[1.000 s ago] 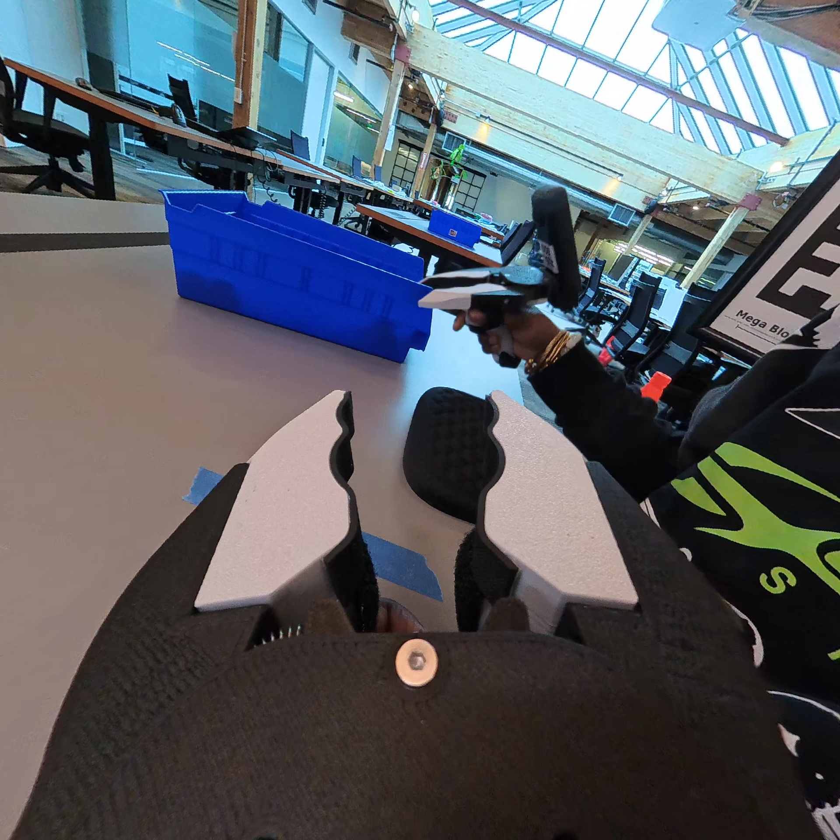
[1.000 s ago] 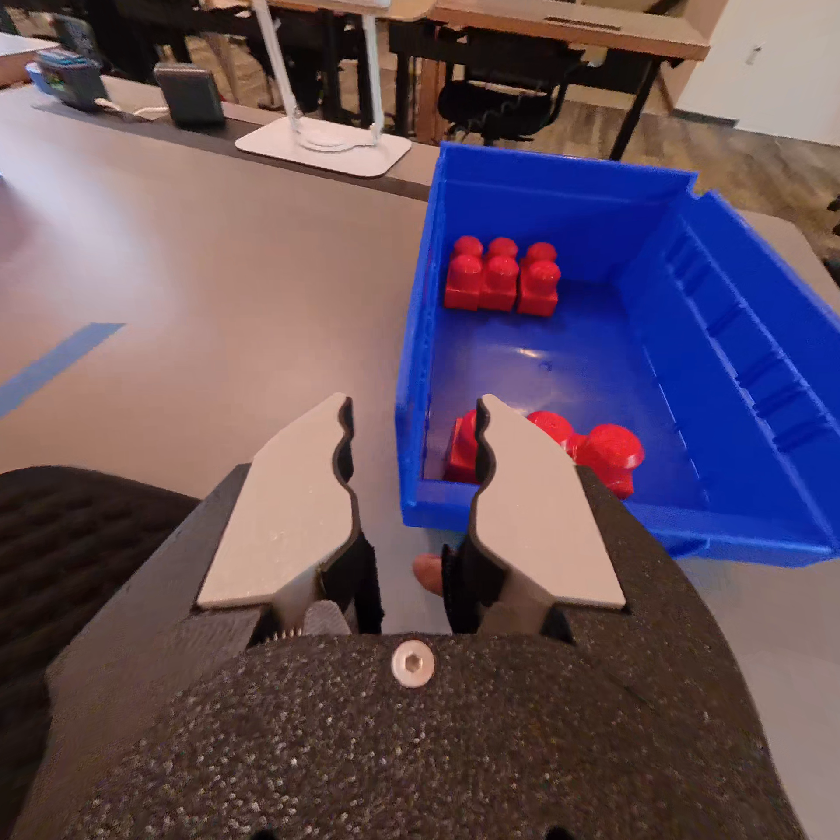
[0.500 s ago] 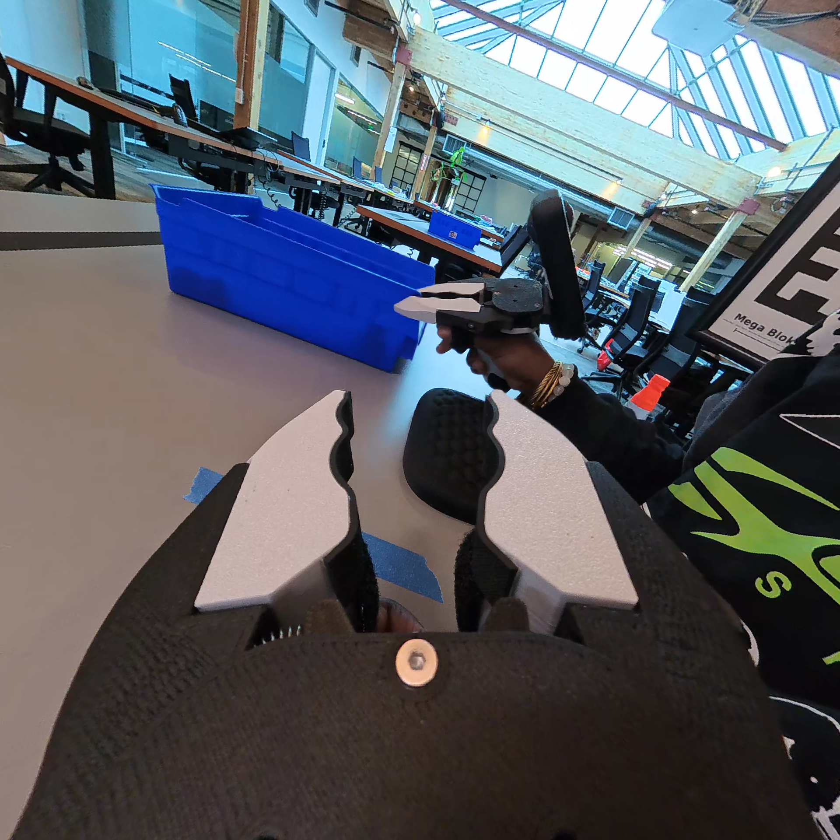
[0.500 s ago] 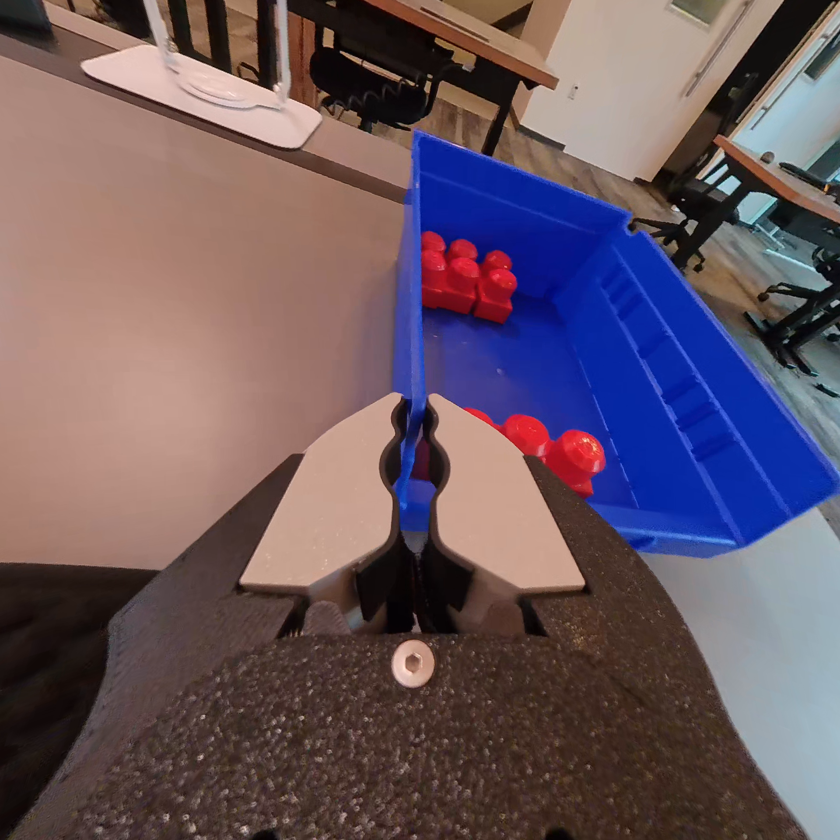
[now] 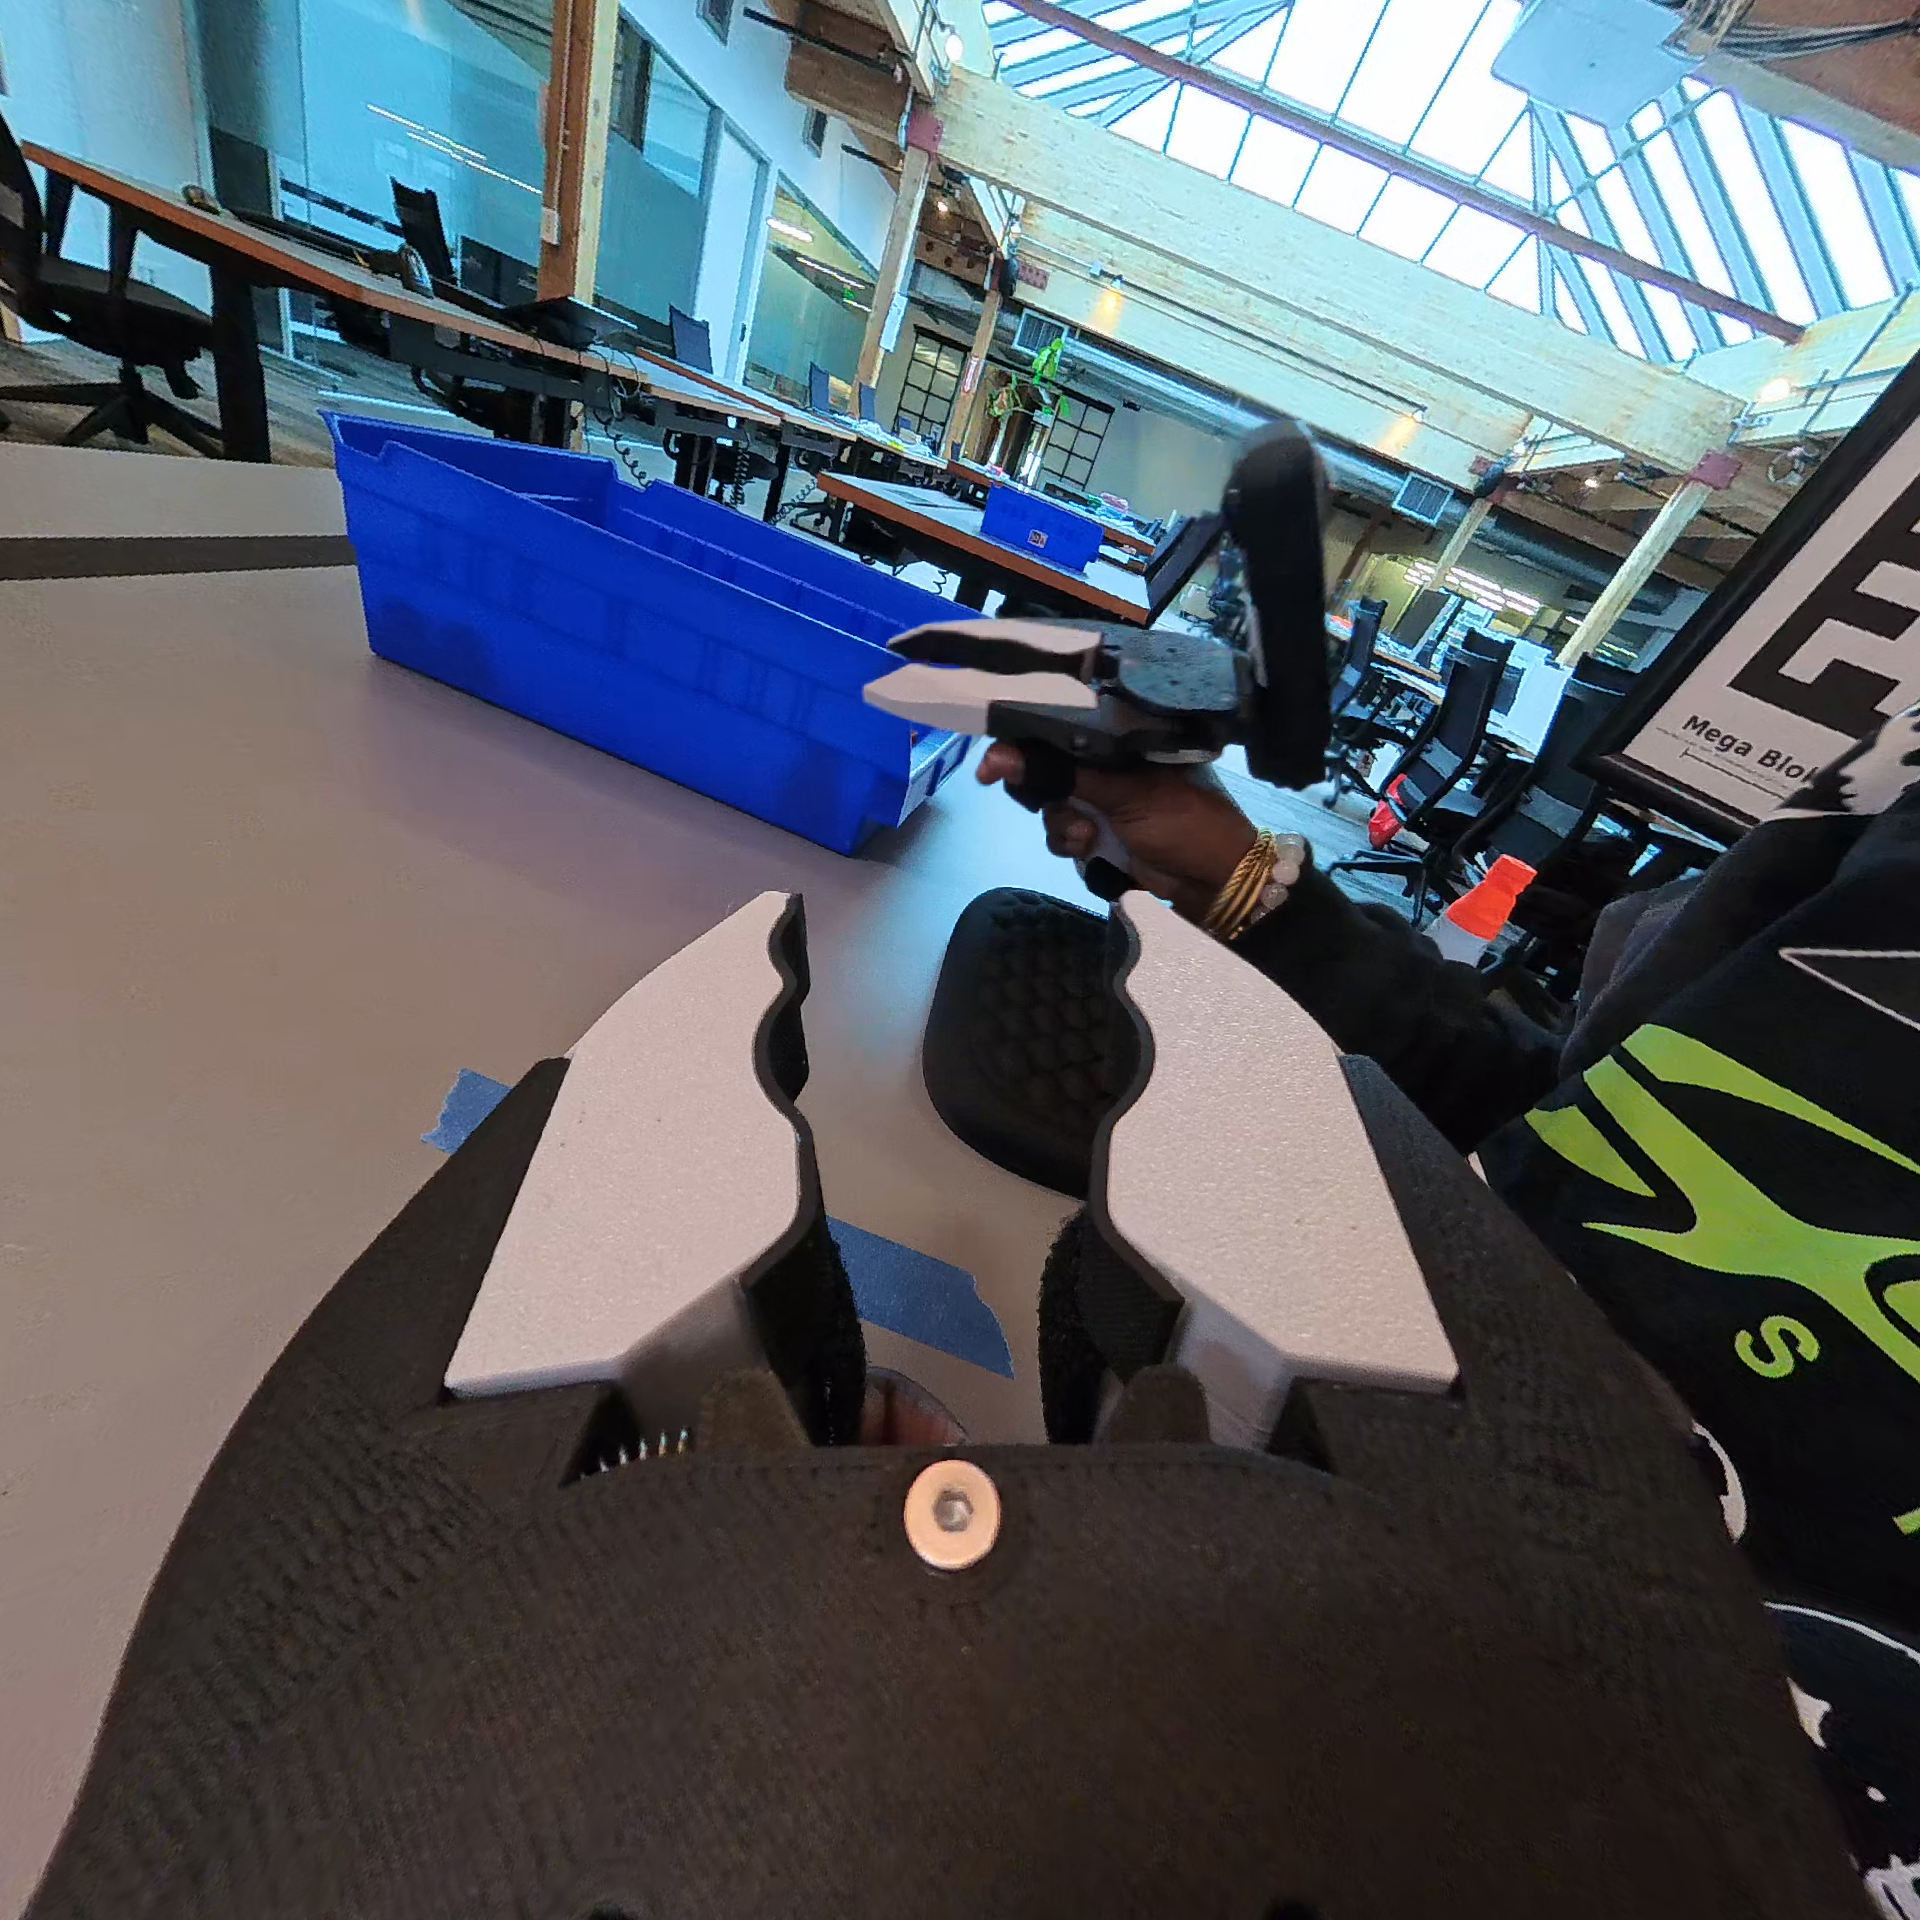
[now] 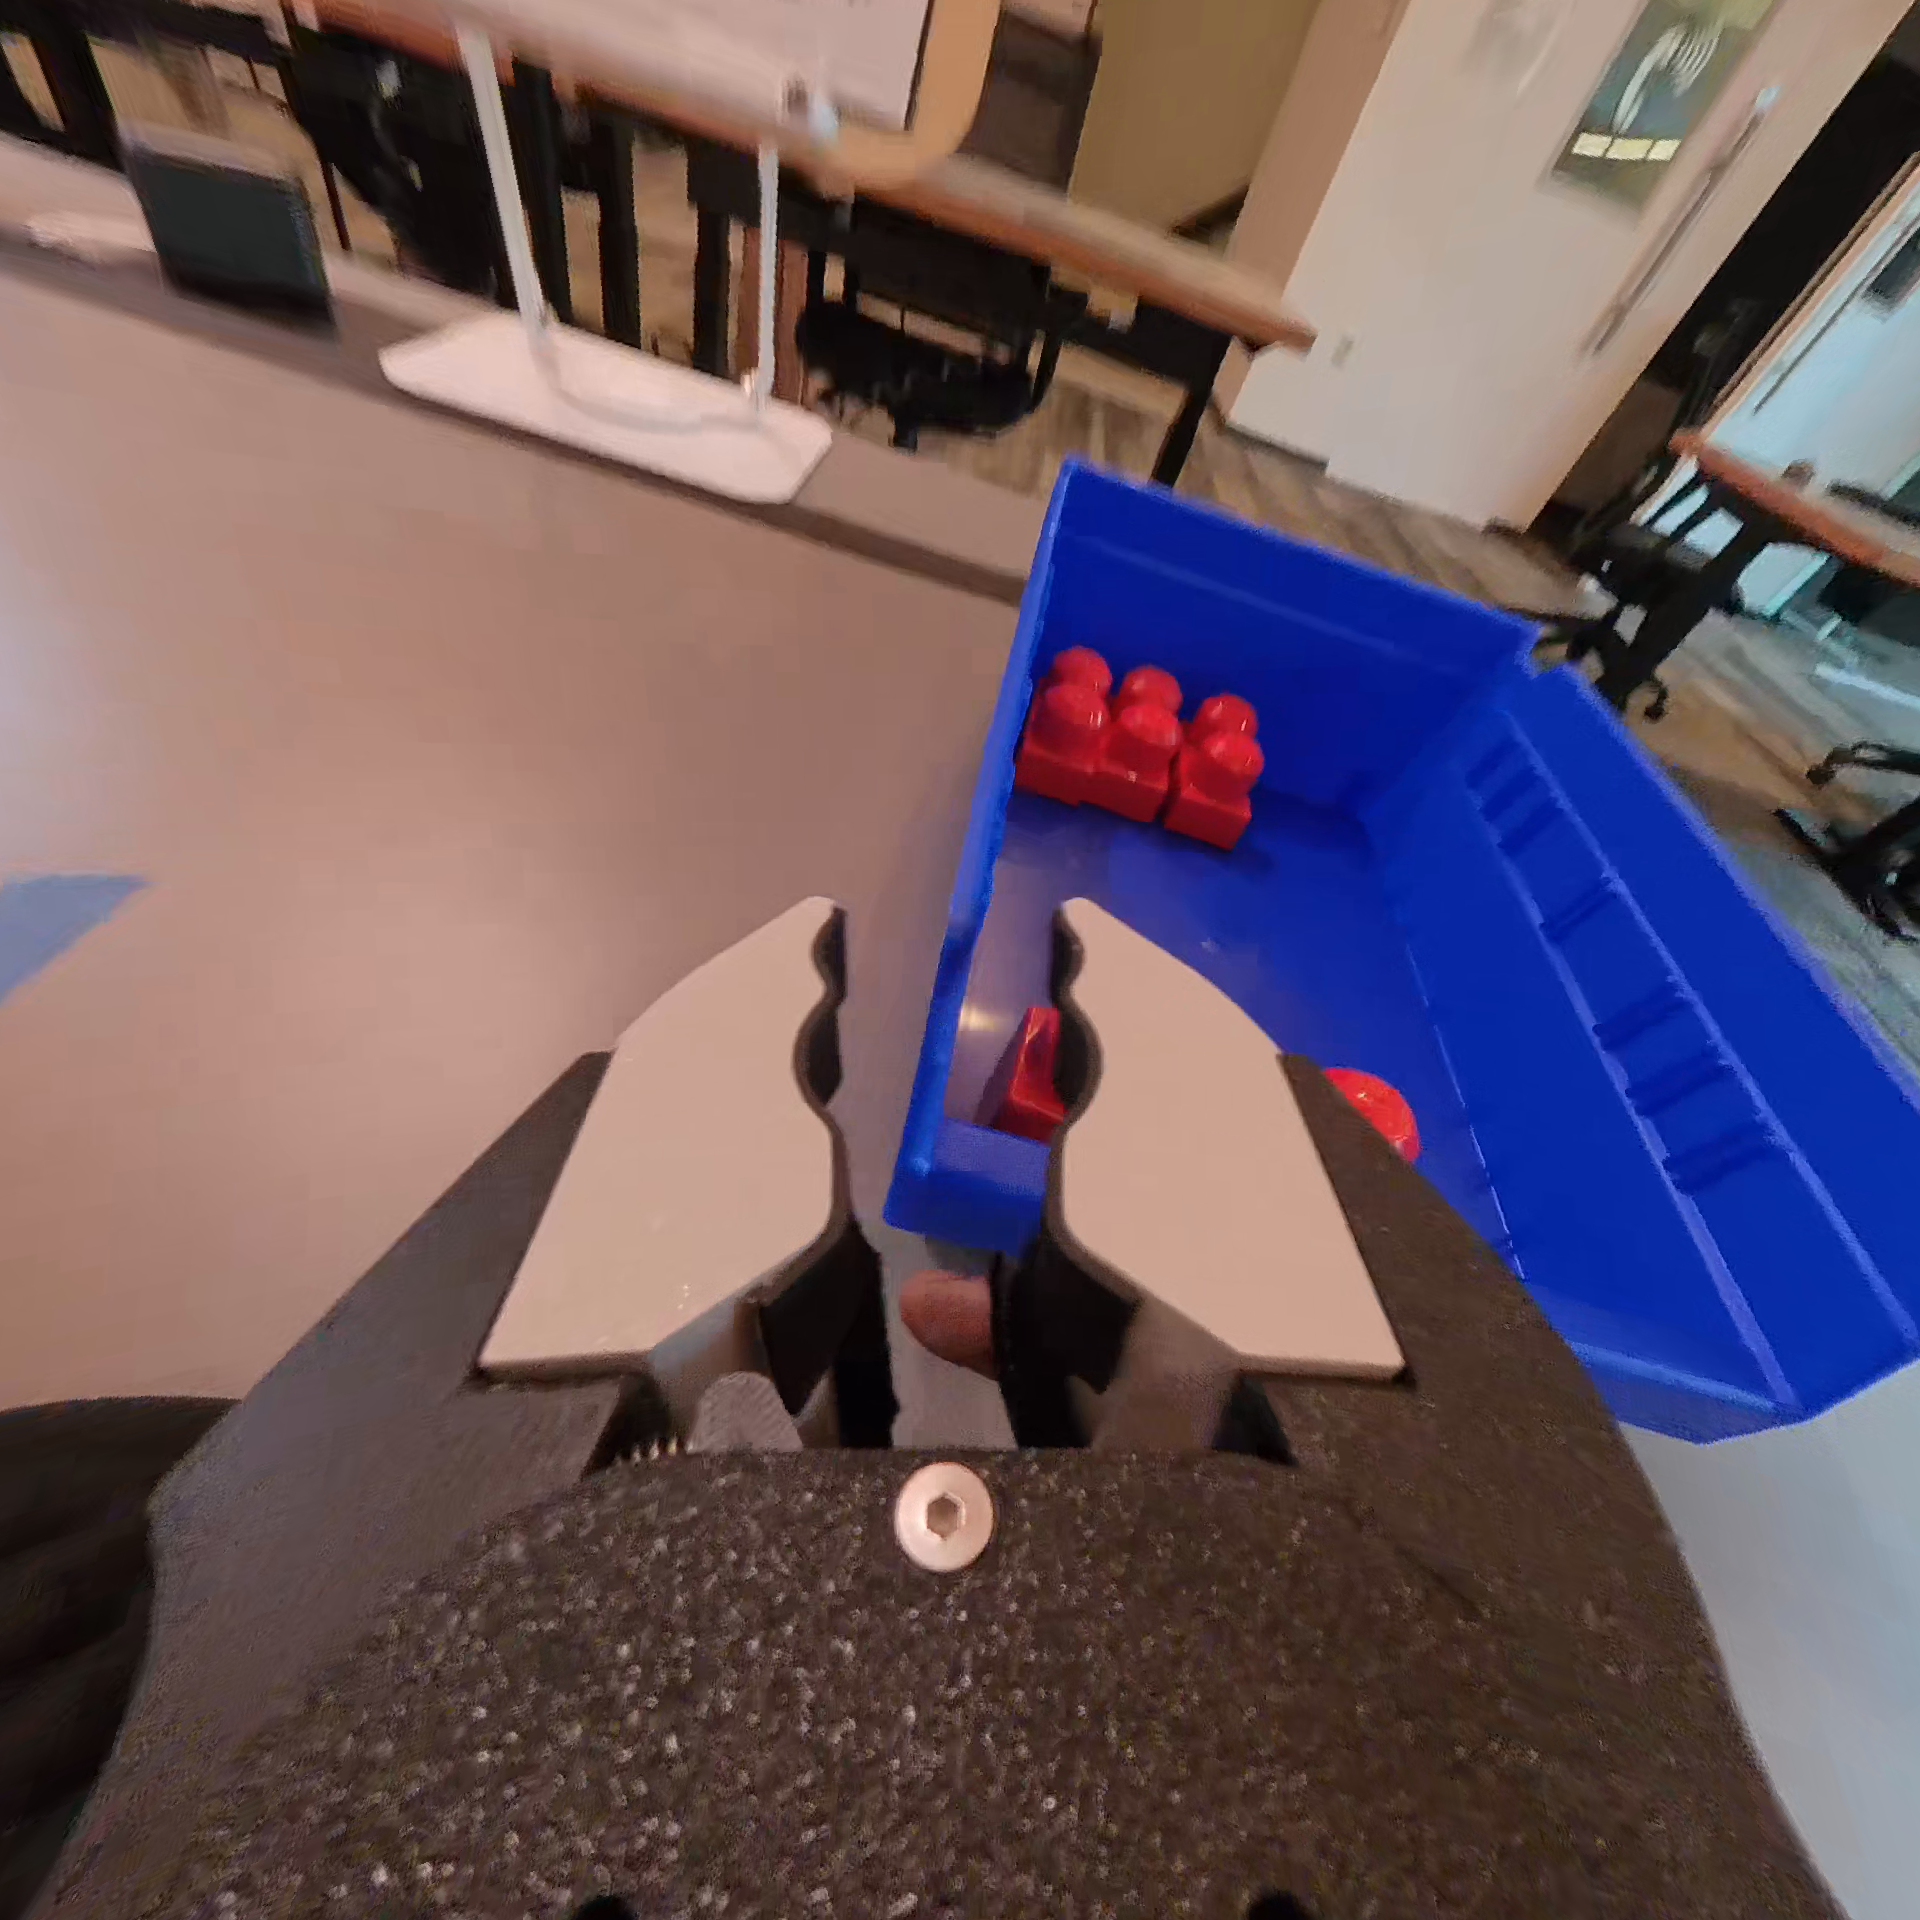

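Both grippers stand with fingers apart and bare: the left gripper [image 5: 956,935] over the surface [image 5: 260,935] by a black pad [image 5: 1023,1039], the right gripper [image 6: 951,935] straddling the blue bin's [image 6: 1558,1039] near-left wall, red blocks [image 6: 1138,743] inside.

black-framed sign [image 5: 1787,665], partly cut-off lettering

Red block [image 6: 1029,1081] in blue bin [image 6: 1621,1039] mostly hidden behind right tool [image 6: 951,935].
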Available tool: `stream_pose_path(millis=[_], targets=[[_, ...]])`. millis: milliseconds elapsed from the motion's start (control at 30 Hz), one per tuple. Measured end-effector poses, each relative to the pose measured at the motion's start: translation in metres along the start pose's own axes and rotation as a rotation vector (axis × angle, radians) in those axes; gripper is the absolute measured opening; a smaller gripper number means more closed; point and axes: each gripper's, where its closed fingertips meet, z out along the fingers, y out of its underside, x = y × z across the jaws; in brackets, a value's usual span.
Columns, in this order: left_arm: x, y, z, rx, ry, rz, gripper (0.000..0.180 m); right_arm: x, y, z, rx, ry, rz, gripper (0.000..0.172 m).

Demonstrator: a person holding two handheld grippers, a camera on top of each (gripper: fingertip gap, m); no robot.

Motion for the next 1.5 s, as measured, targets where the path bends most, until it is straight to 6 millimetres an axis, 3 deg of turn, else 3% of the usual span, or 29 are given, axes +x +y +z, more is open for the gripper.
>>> stream_pose_path(millis=[167, 333, 467, 567, 700, 800, 867, 1033, 1133, 1233, 1333, 1433, 1500], targets=[[0.000, -0.001, 0.000, 0.005, -0.005, 0.009, 0.055, -0.020, -0.021, -0.024, 0.101, -0.072, 0.043, 0.072], [0.011, -0.015, -0.006, 0.053, -0.008, 0.054, 0.055, -0.071, -0.008, -0.032, 0.123, -0.284, -0.033, 0.062], [0.024, -0.050, -0.034, 0.031, -0.097, 0.096, 0.055, -0.078, -0.007, -0.031, 0.132, -0.306, -0.085, 0.057], [0.007, -0.080, -0.092, -0.042, -0.407, 0.193, 0.055, -0.085, -0.002, -0.029, 0.108, -0.334, -0.113, 0.056], [-0.030, -0.102, -0.224, -0.127, -1.059, 0.206, 0.057, -0.091, 0.003, -0.027, 0.088, -0.358, -0.144, 0.056], [-0.049, -0.083, -0.311, -0.264, -1.400, 0.094, 0.062, -0.094, 0.005, -0.027, 0.080, -0.367, -0.166, 0.056], [-0.061, -0.060, -0.338, -0.336, -1.445, -0.031, 0.063, -0.095, 0.005, -0.027, 0.084, -0.370, -0.173, 0.056], [-0.090, -0.013, -0.354, -0.445, -1.471, -0.176, 0.064, -0.092, 0.002, -0.029, 0.104, -0.372, -0.142, 0.056], [-0.104, 0.004, -0.360, -0.463, -1.501, -0.214, 0.064, -0.091, 0.001, -0.029, 0.110, -0.381, -0.117, 0.056], [-0.111, 0.009, -0.361, -0.461, -1.514, -0.206, 0.059, -0.091, 0.001, -0.029, 0.109, -0.384, -0.116, 0.055], [-0.115, 0.012, -0.366, -0.467, -1.541, -0.195, 0.036, -0.092, 0.003, -0.028, 0.100, -0.381, -0.131, 0.056], [-0.114, 0.009, -0.365, -0.429, -1.525, -0.178, 0.035, -0.093, 0.003, -0.028, 0.096, -0.381, -0.141, 0.056], [-0.107, -0.003, -0.362, -0.355, -1.518, -0.129, 0.034, -0.093, 0.004, -0.028, 0.095, -0.384, -0.140, 0.056]])
